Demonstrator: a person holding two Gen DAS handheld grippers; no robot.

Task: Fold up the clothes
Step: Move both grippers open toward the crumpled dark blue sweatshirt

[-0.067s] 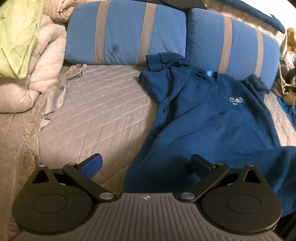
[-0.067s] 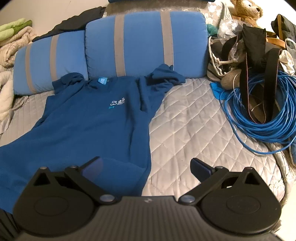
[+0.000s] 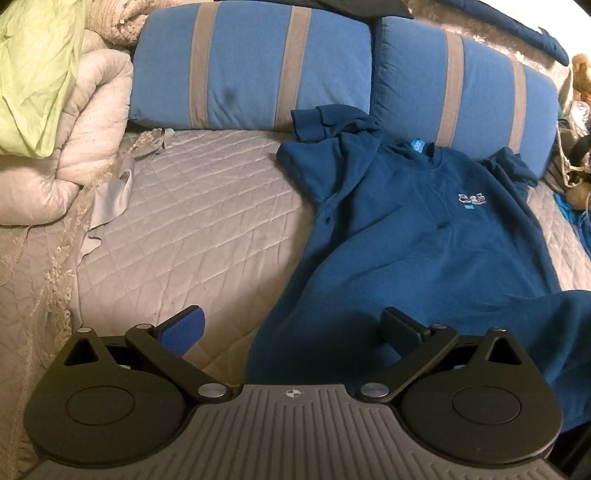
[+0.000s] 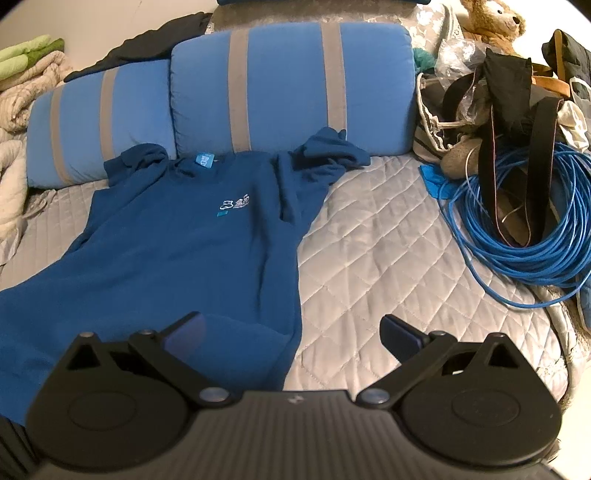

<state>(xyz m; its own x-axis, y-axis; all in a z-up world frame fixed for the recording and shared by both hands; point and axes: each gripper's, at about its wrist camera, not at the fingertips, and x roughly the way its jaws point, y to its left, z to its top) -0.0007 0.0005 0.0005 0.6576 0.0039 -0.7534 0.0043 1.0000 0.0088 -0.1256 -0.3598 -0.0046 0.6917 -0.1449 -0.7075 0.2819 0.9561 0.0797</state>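
A bed covered by a grey quilted bedspread [image 3: 192, 236] fills both views. Two blue pillows with grey stripes [image 4: 291, 88] stand along its head. A dark blue shirt [image 3: 424, 251] lies spread face up on the bedspread, collar toward the pillows, with a small white logo on the chest and a light blue neck tag. Both sleeves are bunched up against the pillows, and the lower hem reaches the near edge of the bed.

On the left side of the bed sits a heap of cream blankets [image 3: 85, 147] with a pale green cloth on top. On the right side, a coil of blue cable [image 4: 524, 236] rests beside a pile of dark bags and straps, with a teddy bear [image 4: 487, 22] behind it.

The left gripper [image 3: 293, 328] has its jaws spread wide and grasps nothing; the shirt's left edge lies between its fingers. The right gripper [image 4: 293, 332] is likewise spread wide and empty, straddling the shirt's right edge.
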